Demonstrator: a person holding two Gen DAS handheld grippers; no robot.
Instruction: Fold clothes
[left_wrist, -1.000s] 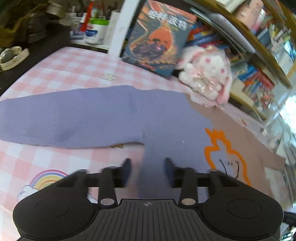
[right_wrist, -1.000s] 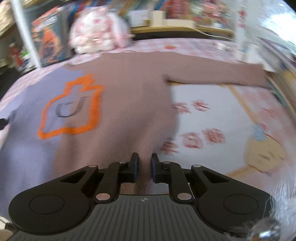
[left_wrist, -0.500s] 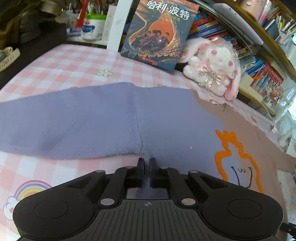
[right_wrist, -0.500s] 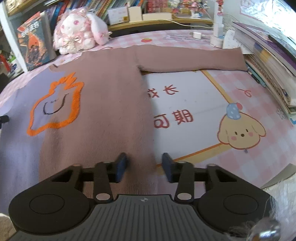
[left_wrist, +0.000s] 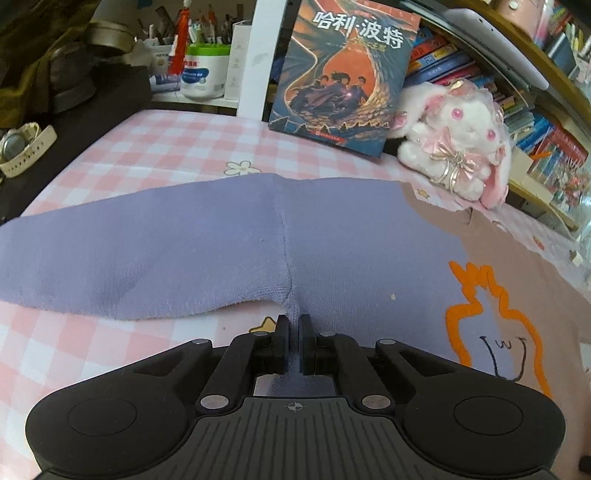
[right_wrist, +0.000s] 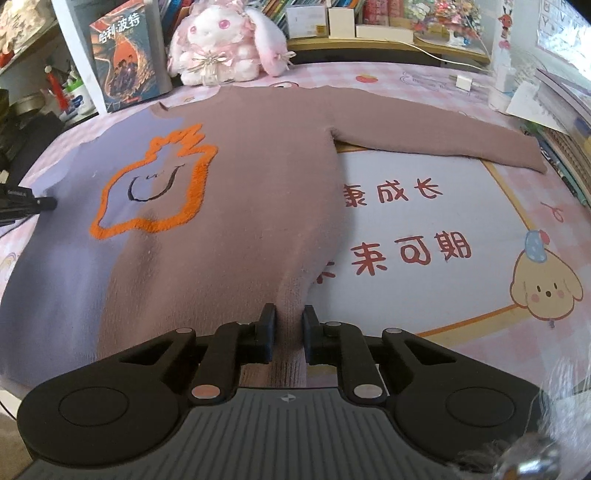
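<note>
2 pairs of fingers pinch the sweater (right_wrist: 236, 206): left gripper (left_wrist: 293, 328) clenched on its purple edge, right gripper (right_wrist: 289, 323) closing on the brown edge. It lies flat on the pink desk (right_wrist: 424, 229). Thin bites could slip when lifted. No containers hold clothes.
</note>
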